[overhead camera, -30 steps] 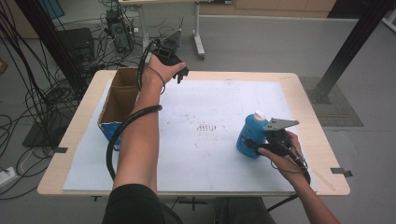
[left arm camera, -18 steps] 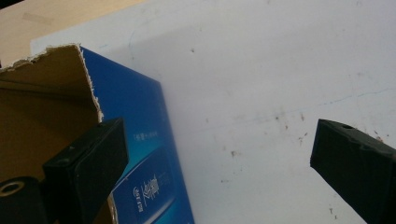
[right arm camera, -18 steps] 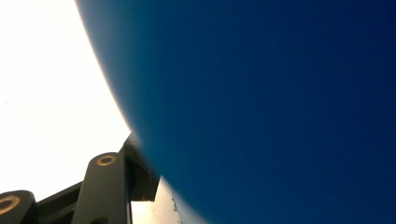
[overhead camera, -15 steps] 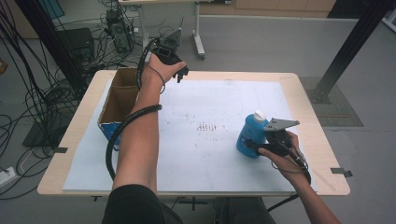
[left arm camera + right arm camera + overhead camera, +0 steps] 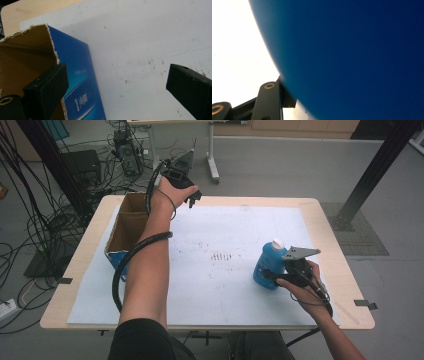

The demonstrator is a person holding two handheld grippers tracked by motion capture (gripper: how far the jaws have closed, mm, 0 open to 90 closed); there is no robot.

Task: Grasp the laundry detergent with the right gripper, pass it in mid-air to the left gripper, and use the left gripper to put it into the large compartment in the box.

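A blue bottle [image 5: 266, 266] with a white cap stands on the white sheet [image 5: 225, 220] at the right of the table. My right gripper [image 5: 274, 276] is shut on its lower body from the right; in the right gripper view the bottle's blue wall [image 5: 352, 55] sits right against the camera beside one black finger [image 5: 269, 100]. My left gripper [image 5: 193, 196] hangs open in the air over the far end of an open cardboard box [image 5: 116, 238]. In the left gripper view its wide-apart jaws frame the box's blue side [image 5: 80, 82] and bare sheet, with nothing between them.
The box has a torn brown rim and lies along the table's left side. The person's left forearm, with a cable coiled around it, stretches over the sheet. Cables and equipment lie on the floor at the far left, and a black post stands at the far right.
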